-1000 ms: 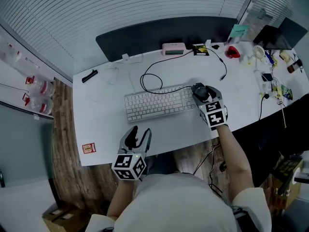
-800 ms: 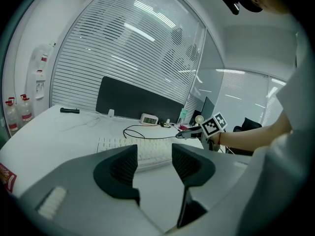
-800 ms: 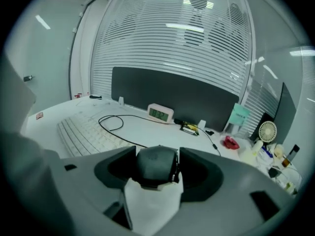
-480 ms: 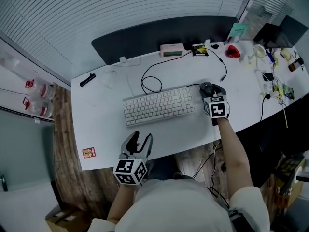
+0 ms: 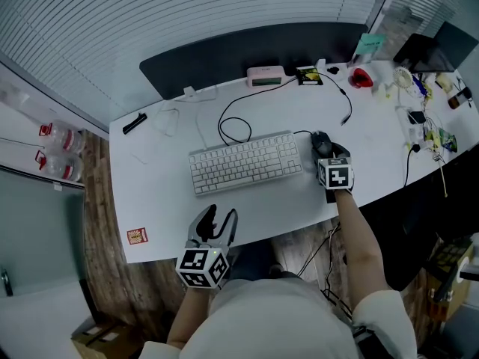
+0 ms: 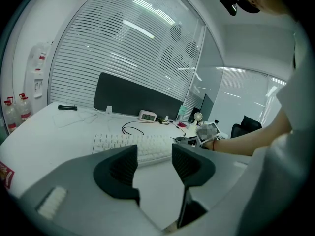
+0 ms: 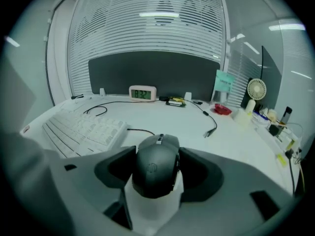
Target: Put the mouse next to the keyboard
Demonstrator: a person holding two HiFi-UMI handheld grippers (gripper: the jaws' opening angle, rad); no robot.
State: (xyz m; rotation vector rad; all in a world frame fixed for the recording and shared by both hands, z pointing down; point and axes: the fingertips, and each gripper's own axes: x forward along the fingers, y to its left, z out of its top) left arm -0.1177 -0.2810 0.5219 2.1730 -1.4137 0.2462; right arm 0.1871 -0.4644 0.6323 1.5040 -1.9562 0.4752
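Note:
A black mouse [image 5: 320, 138] sits between the jaws of my right gripper [image 5: 323, 145], just right of the white keyboard [image 5: 243, 163] on the white desk [image 5: 165, 193]. In the right gripper view the pads press on both sides of the mouse [image 7: 156, 165], with the keyboard [image 7: 83, 129] to its left. Whether the mouse rests on the desk I cannot tell. My left gripper [image 5: 217, 221] hangs at the desk's front edge, open and holding nothing. In the left gripper view the left gripper [image 6: 154, 163] points at the keyboard [image 6: 142, 144].
A looped black cable [image 5: 234, 123] runs behind the keyboard. A pink clock [image 5: 268, 75], a red object [image 5: 361, 79] and small clutter line the back and right of the desk. A black marker [image 5: 135, 123] lies far left. A dark partition [image 5: 247, 51] stands behind.
My right gripper has carried the mouse from over the keyboard's right end to the right and downward, beside the keyboard. The left gripper has stayed put.

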